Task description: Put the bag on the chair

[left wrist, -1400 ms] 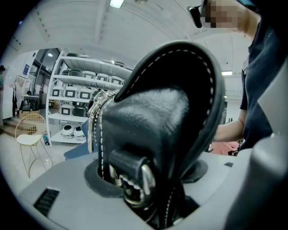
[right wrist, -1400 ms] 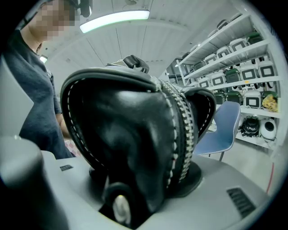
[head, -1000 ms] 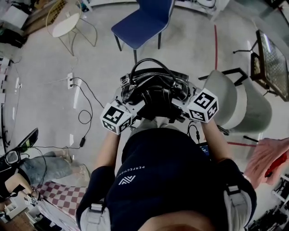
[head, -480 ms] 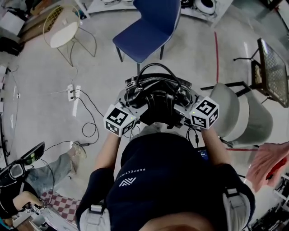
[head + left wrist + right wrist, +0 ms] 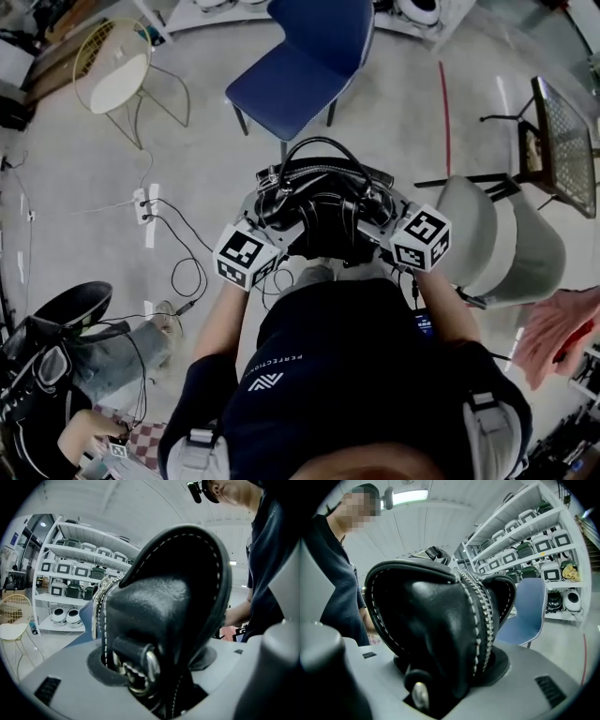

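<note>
A black leather bag with looped handles and a silver zip hangs in the air between both grippers, in front of the person's chest. My left gripper is shut on the bag's left end, which fills the left gripper view. My right gripper is shut on the bag's right end, with the zip running up its middle. A blue chair stands on the floor just beyond the bag, its seat facing me; it also shows as the blue chair behind the bag.
A grey chair stands close on the right. A wire chair with a white seat is at the far left. Cables and a power strip lie on the floor to the left. Shelves of appliances line the wall.
The bag and both grippers have moved forward toward the blue chair, which now sits nearer the bag. Both grips on the bag are unchanged.
</note>
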